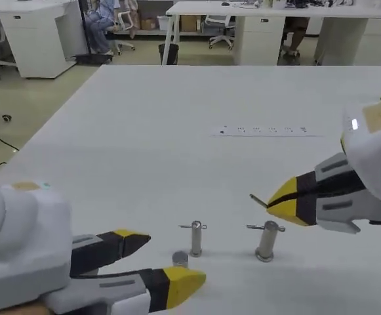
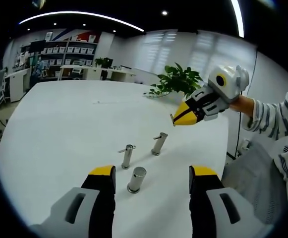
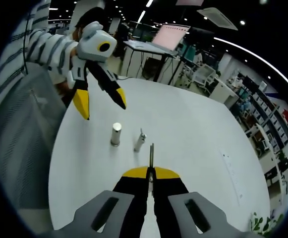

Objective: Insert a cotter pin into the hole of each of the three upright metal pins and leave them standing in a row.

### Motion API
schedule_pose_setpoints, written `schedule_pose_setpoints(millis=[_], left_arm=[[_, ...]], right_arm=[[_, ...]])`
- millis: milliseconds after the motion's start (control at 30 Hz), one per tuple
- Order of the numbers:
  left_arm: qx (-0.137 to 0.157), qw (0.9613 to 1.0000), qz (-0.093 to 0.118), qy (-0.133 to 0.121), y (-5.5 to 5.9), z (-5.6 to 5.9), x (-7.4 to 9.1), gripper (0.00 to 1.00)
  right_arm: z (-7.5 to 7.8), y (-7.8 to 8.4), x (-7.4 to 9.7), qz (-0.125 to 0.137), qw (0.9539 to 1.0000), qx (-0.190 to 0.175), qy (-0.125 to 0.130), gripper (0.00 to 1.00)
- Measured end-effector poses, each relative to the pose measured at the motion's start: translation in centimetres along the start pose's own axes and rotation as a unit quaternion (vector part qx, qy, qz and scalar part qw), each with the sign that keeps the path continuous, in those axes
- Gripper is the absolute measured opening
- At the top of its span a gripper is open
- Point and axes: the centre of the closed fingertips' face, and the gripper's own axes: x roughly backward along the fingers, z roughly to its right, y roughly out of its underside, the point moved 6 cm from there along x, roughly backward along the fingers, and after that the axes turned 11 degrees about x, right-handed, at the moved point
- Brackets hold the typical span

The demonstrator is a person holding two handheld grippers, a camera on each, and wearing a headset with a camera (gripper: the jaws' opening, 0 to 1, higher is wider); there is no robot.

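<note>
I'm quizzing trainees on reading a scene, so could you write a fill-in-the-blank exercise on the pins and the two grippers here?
1. Cotter pins already sit through ____ of the three metal pins.
2. The right gripper is ____ on a loose cotter pin.
3. The left gripper, close to the bare pin, has its jaws ____.

Missing words: two; shut; open.
</note>
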Motion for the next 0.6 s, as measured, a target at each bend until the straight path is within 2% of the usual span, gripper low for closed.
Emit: schedule_pose_setpoints(millis=[100,200,367,600], left_arm=[[0.01,0.9999,0.001,0.006,-0.2,0.3,-0.3,0.54],[0.006,0.9999,0.011,0.008,-0.5,0.6,-0.6,0.52],[0.015,0.9996,0.016,0.015,-1.1,0.9,-1.1,0.48],[0.039,0.9988,0.016,0.024,-1.5,1.2,-1.9,0.42]], right_arm=[[-0.6,-0.4,-0.1,0.004,0.9999,0.01,0.007,0.02],[-0.8,-0.7,-0.1,0.009,0.9994,0.02,0.026,0.02],[-1.4,-1.3,-0.1,0.017,0.998,0.041,0.045,0.02],[-2.1,-2.0,-0.3,0.019,0.9964,0.064,0.053,0.02]])
